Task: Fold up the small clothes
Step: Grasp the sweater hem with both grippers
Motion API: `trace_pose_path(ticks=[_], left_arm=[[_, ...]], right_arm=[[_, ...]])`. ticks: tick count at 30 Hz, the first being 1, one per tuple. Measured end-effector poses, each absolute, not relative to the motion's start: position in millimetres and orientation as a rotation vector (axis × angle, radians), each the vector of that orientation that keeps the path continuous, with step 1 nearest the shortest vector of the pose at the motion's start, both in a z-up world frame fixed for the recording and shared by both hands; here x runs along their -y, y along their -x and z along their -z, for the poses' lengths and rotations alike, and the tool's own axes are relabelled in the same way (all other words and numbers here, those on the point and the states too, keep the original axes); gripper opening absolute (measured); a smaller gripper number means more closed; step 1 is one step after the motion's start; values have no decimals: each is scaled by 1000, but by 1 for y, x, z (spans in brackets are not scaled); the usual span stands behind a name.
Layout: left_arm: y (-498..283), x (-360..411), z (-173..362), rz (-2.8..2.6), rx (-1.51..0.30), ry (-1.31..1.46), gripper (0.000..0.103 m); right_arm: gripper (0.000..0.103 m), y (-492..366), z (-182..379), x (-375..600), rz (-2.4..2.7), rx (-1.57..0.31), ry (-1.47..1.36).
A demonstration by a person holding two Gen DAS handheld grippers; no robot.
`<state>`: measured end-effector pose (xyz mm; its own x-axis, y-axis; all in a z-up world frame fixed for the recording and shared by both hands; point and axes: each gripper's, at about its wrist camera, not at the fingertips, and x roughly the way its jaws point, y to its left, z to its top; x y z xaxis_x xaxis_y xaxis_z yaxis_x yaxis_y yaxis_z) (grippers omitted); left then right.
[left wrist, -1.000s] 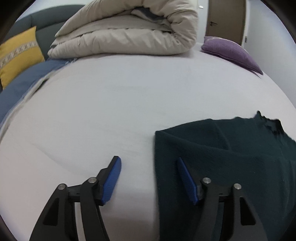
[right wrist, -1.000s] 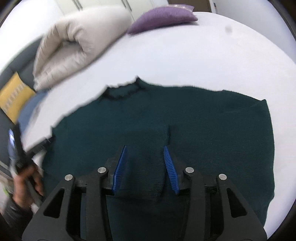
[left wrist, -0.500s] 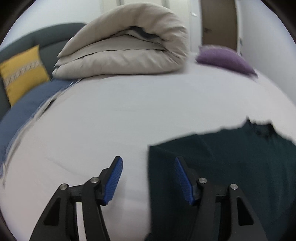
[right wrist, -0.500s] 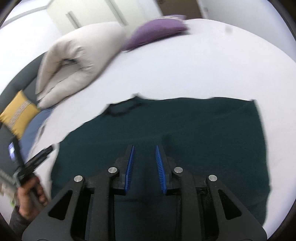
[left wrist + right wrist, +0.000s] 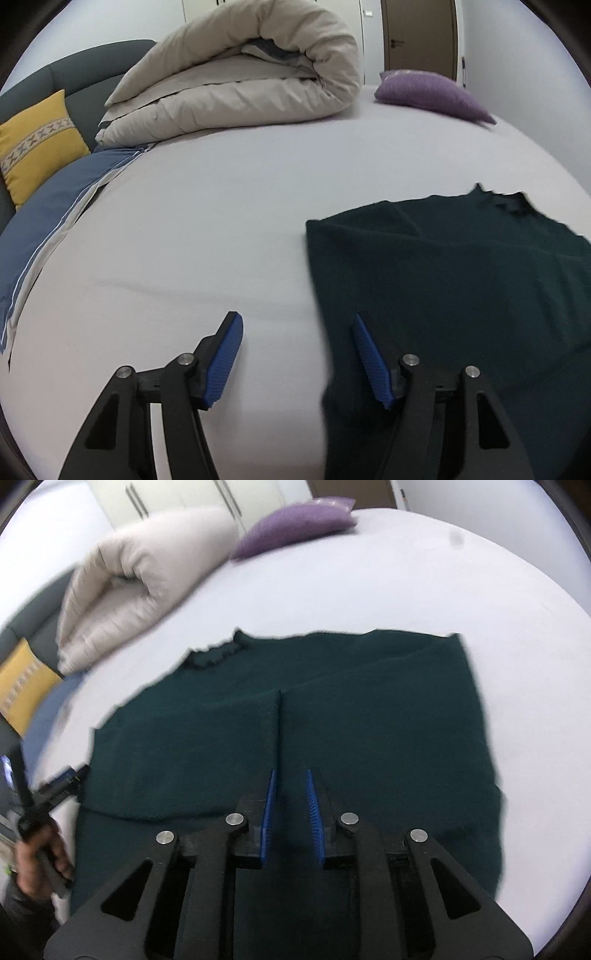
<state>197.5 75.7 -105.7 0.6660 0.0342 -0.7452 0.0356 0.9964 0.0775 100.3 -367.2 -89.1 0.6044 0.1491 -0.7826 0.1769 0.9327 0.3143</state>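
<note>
A dark green sweater [image 5: 332,716] lies flat on the white bed, collar toward the far side, with both sleeves folded in and meeting at a centre seam. My right gripper [image 5: 290,775] hovers over the sweater's near middle, its blue fingers [image 5: 269,812] a narrow gap apart with nothing between them. In the left wrist view the sweater [image 5: 461,277] fills the right side. My left gripper [image 5: 295,321] is wide open above the sweater's left edge, one finger over the sheet, the other [image 5: 369,358] over the cloth.
A rolled beige duvet [image 5: 240,81] and a purple cushion [image 5: 432,94] lie at the far side of the bed [image 5: 221,221]. A yellow cushion [image 5: 37,144] and blue bedding [image 5: 48,214] sit at the left. The left gripper and hand show at the right wrist view's left edge [image 5: 40,812].
My right gripper's fingers have narrowed from a wider opening and it has drawn back above the sweater. My left gripper has lifted and drawn back, staying wide open.
</note>
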Motion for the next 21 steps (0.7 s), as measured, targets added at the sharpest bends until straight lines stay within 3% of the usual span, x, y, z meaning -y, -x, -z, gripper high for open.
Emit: trace_pose_path(ticks=[4,9,16,21], left_arm=[[-143,-101,91,53,-859,5,66],[-63,-129,99,206,-995,117,67],[27,-151,116,321,-1113,250,66],[47,-151,120,402,-1174,321,65]], right_arm=[[25,-31,72,394,26,-898,-420],[54,53,68,404,11,-882,-472],[56,141,86,418,-31,-930,-563],[56,168,95,425,-59,-950,-617]])
